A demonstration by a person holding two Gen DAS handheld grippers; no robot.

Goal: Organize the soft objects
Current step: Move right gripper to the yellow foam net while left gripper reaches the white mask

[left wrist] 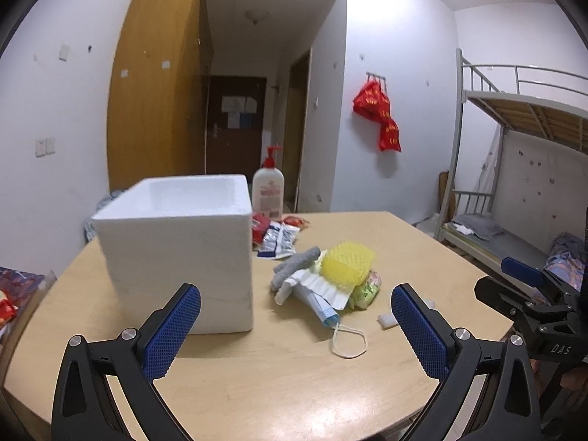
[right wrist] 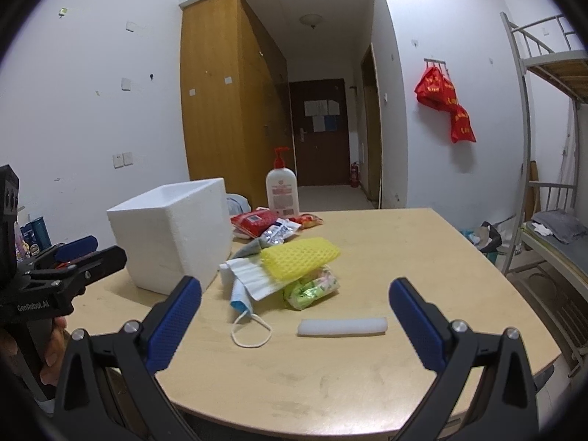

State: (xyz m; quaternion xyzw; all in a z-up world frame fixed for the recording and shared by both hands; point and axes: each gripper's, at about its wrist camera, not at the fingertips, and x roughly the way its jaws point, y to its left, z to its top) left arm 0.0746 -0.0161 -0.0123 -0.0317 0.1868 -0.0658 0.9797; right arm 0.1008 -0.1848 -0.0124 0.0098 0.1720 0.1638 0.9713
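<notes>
Soft objects (right wrist: pixel 290 268) lie heaped beside foam box (right wrist: pixel 172 231); "GenRobot.AI" marks left tool (right wrist: pixel 79 250).

One foam box (left wrist: pixel 176 253), one pump bottle (left wrist: pixel 268 187)

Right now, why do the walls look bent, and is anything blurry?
Left wrist view: the fisheye lens bows the bunk bed, with dark corners; the foam box looks slightly smeared. Right wrist view: the same bending on the wardrobe; the table is evenly lit, with soft shadows.
</notes>
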